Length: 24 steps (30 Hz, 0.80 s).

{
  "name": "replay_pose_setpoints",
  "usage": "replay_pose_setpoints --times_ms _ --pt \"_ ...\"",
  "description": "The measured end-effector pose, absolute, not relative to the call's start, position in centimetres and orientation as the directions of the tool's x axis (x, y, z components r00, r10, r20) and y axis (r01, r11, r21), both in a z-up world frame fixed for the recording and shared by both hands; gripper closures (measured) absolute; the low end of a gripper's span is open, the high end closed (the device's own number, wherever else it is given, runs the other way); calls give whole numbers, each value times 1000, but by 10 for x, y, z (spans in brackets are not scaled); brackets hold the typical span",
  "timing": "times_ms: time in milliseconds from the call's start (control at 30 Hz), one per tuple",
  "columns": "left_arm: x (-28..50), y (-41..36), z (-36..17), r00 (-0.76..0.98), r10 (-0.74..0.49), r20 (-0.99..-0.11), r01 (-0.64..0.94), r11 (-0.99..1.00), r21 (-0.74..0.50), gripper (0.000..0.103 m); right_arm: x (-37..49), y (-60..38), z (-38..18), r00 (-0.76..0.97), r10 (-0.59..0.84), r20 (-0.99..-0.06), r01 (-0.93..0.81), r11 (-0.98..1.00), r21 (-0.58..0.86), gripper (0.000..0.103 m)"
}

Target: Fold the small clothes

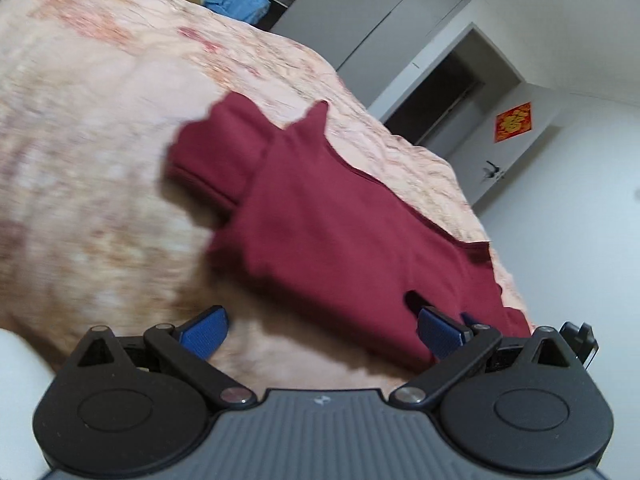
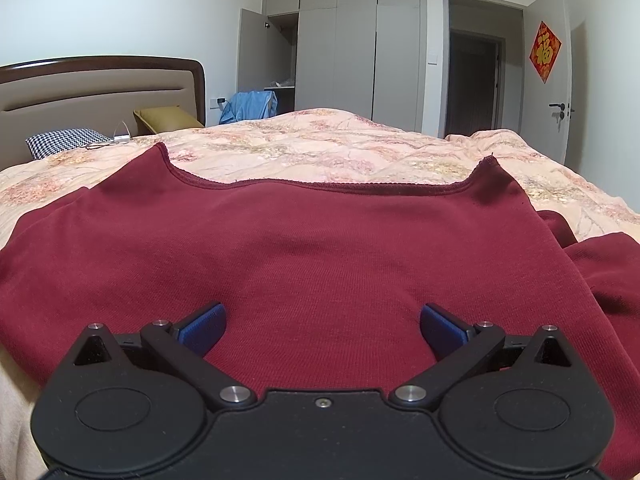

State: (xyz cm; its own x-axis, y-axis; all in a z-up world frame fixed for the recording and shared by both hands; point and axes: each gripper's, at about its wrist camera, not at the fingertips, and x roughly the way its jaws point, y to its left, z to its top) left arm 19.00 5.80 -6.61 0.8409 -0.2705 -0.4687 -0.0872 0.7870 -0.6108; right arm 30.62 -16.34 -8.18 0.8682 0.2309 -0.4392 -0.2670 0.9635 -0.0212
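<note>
A dark red sweater (image 2: 320, 248) lies spread on the bed, its neckline toward the far side. My right gripper (image 2: 322, 328) hovers just above the sweater's near part, open, its blue pads (image 2: 204, 326) wide apart with nothing between them. In the tilted, blurred left wrist view the same red sweater (image 1: 344, 224) lies on the quilt with one sleeve folded at its far end. My left gripper (image 1: 320, 330) is open at the sweater's near edge, its right pad (image 1: 438, 330) over the red cloth and its left pad over the bare quilt.
A peach floral quilt (image 2: 320, 140) covers the bed. A headboard (image 2: 100, 80), a houndstooth pillow (image 2: 64, 140) and a mustard cushion (image 2: 168, 118) sit at the far left. Grey wardrobes (image 2: 340, 40), blue cloth (image 2: 250, 106) and a dark doorway (image 2: 472, 80) stand behind.
</note>
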Motion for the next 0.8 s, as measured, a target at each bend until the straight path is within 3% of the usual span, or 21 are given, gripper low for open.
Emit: replay_pose_setpoints --times_ms 300,433,667,800 --pt "222 63 -64 878 -160 -451 -153 799 -581 0 305 -164 -83 872 231 -431 -267 963 -23 0" --pt "227 76 -65 887 -148 -438 -190 746 -638 0 303 -164 -84 877 228 -423 -265 964 -29 1" --pt "227 68 -64 883 -129 -452 -181 794 -580 0 303 -165 -85 881 230 -413 -265 964 -27 1" --pt "226 74 -65 888 -140 -438 -182 768 -614 3 302 -164 -85 883 229 -410 -263 964 -29 0"
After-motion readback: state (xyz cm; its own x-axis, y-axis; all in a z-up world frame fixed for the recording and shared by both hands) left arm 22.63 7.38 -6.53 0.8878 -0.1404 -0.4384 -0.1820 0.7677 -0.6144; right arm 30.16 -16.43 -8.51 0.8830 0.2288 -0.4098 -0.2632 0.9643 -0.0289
